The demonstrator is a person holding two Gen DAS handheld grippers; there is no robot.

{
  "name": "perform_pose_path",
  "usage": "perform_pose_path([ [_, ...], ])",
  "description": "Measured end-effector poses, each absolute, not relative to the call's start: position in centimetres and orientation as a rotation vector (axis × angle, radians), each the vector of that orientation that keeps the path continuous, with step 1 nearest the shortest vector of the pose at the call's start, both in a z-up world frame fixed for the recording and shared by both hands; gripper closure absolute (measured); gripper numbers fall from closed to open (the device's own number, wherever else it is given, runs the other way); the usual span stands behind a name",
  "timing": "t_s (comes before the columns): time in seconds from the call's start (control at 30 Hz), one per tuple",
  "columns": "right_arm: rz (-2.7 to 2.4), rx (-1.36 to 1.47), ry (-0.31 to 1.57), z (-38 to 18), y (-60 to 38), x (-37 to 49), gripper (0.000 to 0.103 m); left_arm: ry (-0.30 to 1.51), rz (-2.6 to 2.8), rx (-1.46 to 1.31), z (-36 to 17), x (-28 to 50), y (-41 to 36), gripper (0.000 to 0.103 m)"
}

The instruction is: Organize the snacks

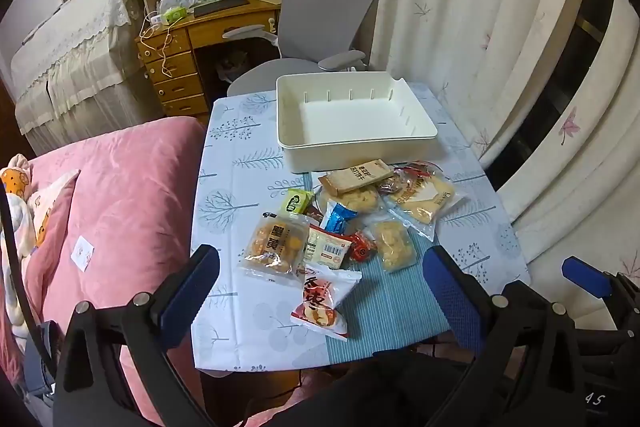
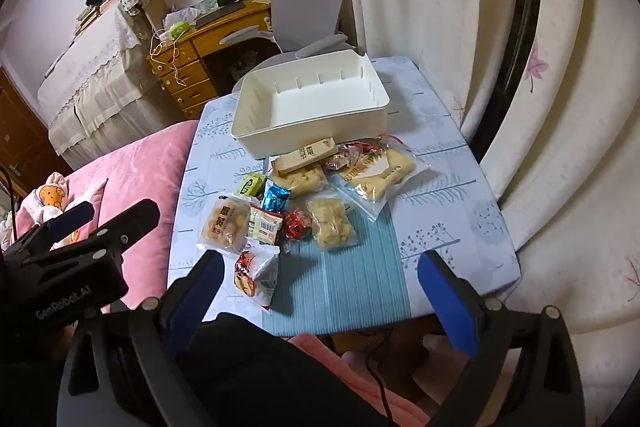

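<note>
Several snack packets lie heaped on a small table [image 1: 224, 163]: an egg-yolk pastry bag [image 1: 276, 243], a red-and-white bag [image 1: 326, 301] nearest me, a blue wrapper [image 1: 338, 217], a green packet [image 1: 298, 201], a brown bar [image 1: 356, 177] and a large clear biscuit bag [image 1: 422, 201]. Behind them stands an empty white bin [image 1: 352, 115]. My left gripper [image 1: 320, 279] hangs open above the near packets, holding nothing. My right gripper [image 2: 320, 281] is open over the striped mat [image 2: 344, 275], also empty. The same heap [image 2: 304, 195] and bin [image 2: 312, 107] show in the right wrist view.
A pink quilted bed [image 1: 116, 195] borders the table's left side. A grey office chair [image 1: 324, 15] and wooden desk [image 1: 200, 39] stand behind the table. Cream curtains [image 1: 500, 47] hang along the right. The left gripper's body [image 2: 60, 259] appears at the right view's left edge.
</note>
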State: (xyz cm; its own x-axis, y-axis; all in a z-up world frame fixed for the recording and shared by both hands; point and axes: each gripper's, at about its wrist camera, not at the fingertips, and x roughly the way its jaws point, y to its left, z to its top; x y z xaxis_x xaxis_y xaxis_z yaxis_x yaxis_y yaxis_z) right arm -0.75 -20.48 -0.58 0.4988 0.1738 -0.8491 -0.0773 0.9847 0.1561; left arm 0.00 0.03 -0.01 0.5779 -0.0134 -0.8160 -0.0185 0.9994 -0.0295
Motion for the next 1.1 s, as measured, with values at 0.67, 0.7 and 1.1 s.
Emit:
perform_pose_path([
  [0.67, 0.13, 0.096, 1.074, -1.6, -20.7, 0.0, 0.005, 0.976, -0.003, -0.052, -0.6, 0.4, 0.8, 0.002],
  [0.7, 0.127, 0.091, 1.078, -1.2, -20.5, 0.3, 0.005, 0.979, -0.003, -0.052, -0.6, 0.4, 0.8, 0.002],
  [1.1, 0.126, 0.094, 1.085, -1.5, -20.7, 0.3, 0.005, 0.988, 0.016, -0.055, -0.8, 0.7, 0.8, 0.002],
])
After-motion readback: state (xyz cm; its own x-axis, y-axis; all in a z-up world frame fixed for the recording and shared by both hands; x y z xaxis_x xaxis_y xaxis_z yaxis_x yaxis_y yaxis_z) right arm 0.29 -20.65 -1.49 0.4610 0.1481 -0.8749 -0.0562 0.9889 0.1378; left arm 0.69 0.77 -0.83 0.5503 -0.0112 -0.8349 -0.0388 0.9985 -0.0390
